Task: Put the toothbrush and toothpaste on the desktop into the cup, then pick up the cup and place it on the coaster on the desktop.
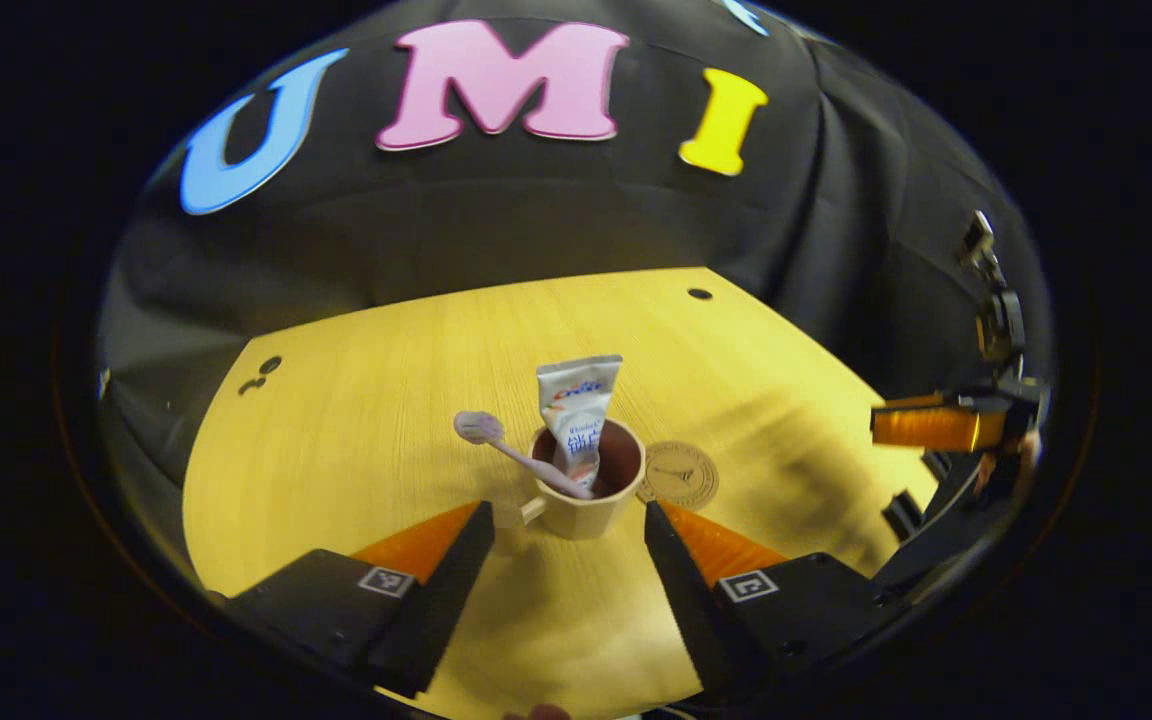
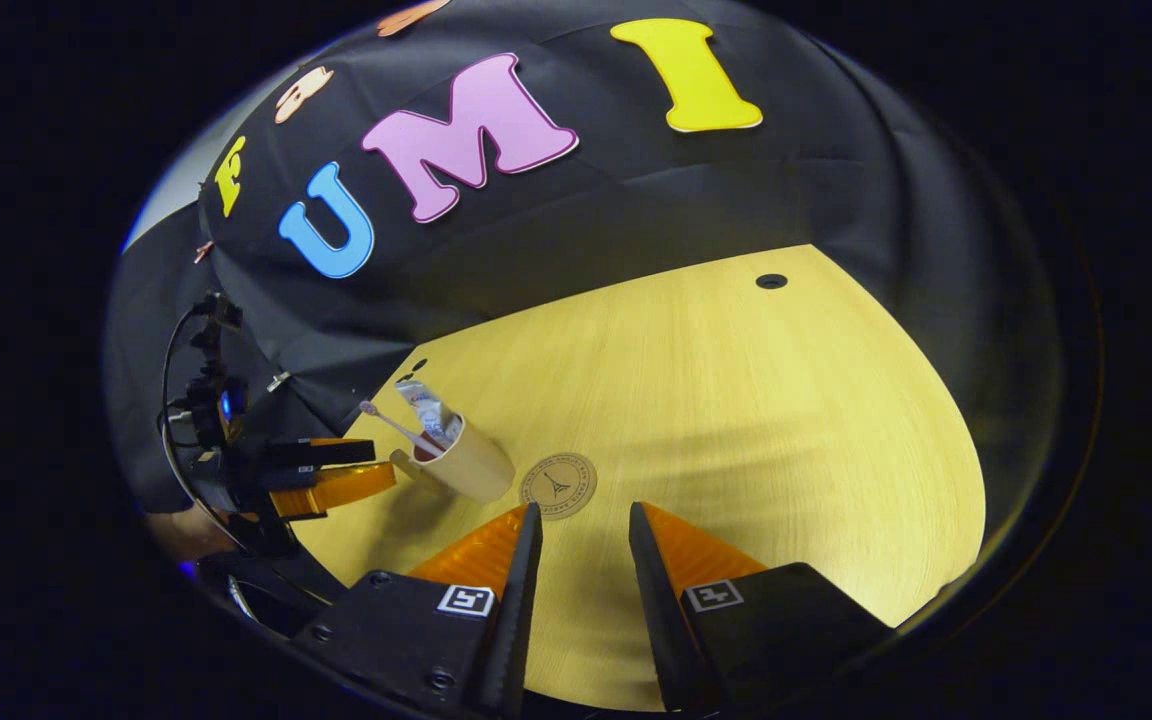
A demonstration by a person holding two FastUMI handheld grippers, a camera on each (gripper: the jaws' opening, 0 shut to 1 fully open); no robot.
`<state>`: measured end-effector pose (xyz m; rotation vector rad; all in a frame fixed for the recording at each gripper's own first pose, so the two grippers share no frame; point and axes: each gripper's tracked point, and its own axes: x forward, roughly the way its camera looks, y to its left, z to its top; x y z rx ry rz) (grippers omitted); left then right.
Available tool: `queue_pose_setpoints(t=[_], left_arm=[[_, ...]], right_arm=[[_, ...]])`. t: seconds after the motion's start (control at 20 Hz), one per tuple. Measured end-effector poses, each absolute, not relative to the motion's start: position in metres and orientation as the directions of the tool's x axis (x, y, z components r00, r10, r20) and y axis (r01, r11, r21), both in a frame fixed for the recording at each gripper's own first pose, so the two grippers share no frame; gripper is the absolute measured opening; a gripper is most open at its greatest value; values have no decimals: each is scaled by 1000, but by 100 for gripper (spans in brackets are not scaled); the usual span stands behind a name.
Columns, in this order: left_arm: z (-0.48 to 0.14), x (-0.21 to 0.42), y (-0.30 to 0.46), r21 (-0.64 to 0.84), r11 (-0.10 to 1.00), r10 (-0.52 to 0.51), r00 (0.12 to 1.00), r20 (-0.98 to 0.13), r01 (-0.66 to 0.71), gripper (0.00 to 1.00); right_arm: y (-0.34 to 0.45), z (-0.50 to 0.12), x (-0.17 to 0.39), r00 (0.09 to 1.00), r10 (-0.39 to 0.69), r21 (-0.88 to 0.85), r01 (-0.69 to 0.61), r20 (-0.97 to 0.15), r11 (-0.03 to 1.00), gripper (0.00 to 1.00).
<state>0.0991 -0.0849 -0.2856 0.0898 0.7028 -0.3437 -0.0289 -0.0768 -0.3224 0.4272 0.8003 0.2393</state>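
Note:
A beige cup (image 1: 581, 500) with a handle stands upright on the wooden desktop (image 1: 386, 400). The toothpaste tube (image 1: 579, 405) stands in it, and the toothbrush (image 1: 496, 440) leans out to the left, head up. A round brown coaster (image 1: 681, 475) lies flat just right of the cup, close beside its base. My left gripper (image 1: 566, 518) is open, its fingertips level with the cup's near side and apart from it. In the right gripper view the cup (image 2: 466, 462) is at the left, the coaster (image 2: 558, 485) lies just ahead of my open right gripper (image 2: 584, 512), and the left gripper (image 2: 384, 465) points at the cup's handle.
The black cloth wall rises behind the desktop. Small dark holes (image 1: 700, 294) (image 1: 261, 372) sit near the desktop's far corners. One finger of the right gripper (image 1: 926, 425) shows at the right edge of the left gripper view, over the desktop's edge.

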Motion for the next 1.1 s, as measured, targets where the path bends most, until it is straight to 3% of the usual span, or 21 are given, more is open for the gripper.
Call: queue_pose_setpoints(t=[0.05, 0.25, 0.8, 1.0, 1.1], left_arm=[[-284, 99, -81, -14, 928, -290, 698, -655, 372, 96], [-297, 94, -71, -67, 873, -377, 580, -722, 484, 95], [-352, 127, -49, -76, 727, -399, 330, -856, 682, 97], [-366, 129, -54, -62, 654, -363, 240, -900, 754, 94], [-368, 132, -60, -49, 629, -354, 230, -907, 776, 81]], right_arm=[[-80, -324, -31, 679, 354, 448, -41, -643, 893, 54], [-94, -321, -39, 693, 310, 432, 4, -651, 902, 54], [-120, -320, -66, 706, 178, 404, 165, -685, 900, 54], [-126, -322, -76, 706, 149, 397, 200, -692, 896, 54], [-131, -326, -83, 701, 135, 397, 224, -700, 890, 54]])
